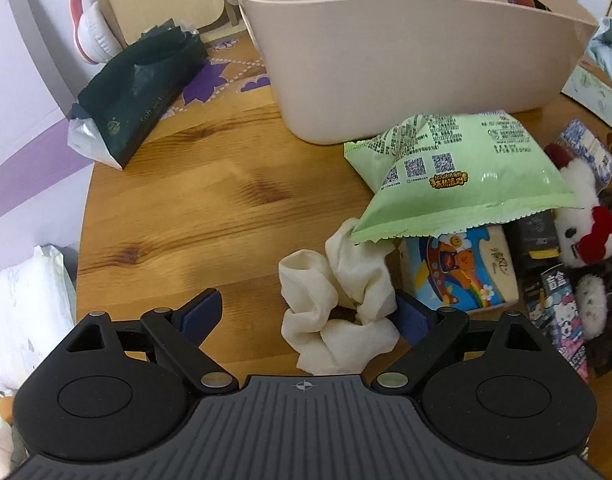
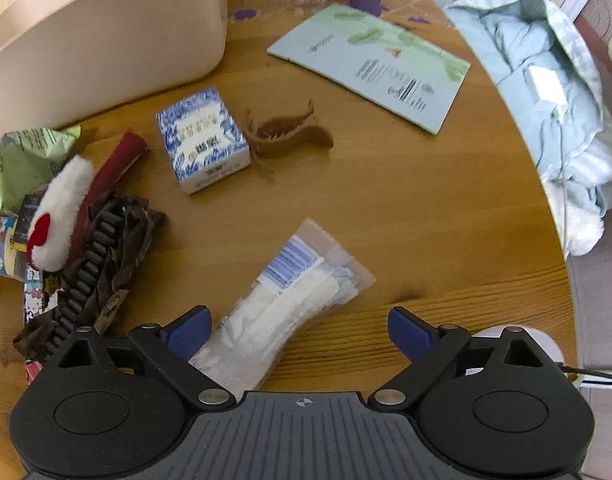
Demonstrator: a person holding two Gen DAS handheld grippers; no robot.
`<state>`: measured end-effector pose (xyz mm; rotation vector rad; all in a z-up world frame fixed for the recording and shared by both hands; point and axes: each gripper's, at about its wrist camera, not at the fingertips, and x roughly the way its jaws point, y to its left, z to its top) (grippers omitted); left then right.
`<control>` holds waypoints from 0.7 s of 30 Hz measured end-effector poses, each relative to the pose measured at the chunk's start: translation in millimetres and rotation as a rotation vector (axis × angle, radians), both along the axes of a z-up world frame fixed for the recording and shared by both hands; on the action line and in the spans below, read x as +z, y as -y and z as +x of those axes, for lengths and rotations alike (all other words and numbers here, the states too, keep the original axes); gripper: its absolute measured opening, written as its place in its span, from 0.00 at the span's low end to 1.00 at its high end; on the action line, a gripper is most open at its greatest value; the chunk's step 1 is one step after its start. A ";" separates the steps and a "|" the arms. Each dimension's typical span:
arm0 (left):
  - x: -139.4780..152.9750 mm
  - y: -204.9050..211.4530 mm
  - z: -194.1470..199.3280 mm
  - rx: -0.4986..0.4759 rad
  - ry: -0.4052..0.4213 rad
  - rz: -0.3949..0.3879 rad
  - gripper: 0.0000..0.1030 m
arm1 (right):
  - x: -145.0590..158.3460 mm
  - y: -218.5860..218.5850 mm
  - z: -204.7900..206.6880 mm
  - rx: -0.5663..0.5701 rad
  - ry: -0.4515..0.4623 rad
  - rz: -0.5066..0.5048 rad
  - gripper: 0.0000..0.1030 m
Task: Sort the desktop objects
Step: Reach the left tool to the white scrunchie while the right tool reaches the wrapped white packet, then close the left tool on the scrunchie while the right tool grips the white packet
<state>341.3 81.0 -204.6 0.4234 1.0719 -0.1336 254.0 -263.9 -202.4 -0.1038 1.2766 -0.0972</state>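
Left wrist view: the left gripper (image 1: 309,314) is spread wide, and the cream scrunchie (image 1: 337,300) is seen lying toward its right finger. The right gripper (image 2: 302,330) is likewise released, with the clear packet (image 2: 282,304) angled off its left finger.

We see the right gripper (image 2: 302,330) w/ jaws wide, a clear packet (image 2: 290,300) lying btwn them at lower centre; blue-white box (image 2: 202,140) and brown hair claw (image 2: 288,134) sit above, beige bin (image 2: 106,32) upper left.
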 end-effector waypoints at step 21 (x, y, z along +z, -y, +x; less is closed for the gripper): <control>-5.8 -7.9 6.2 0.051 0.005 -0.125 0.53 | -9.6 -17.0 -3.9 0.039 -0.042 0.017 0.94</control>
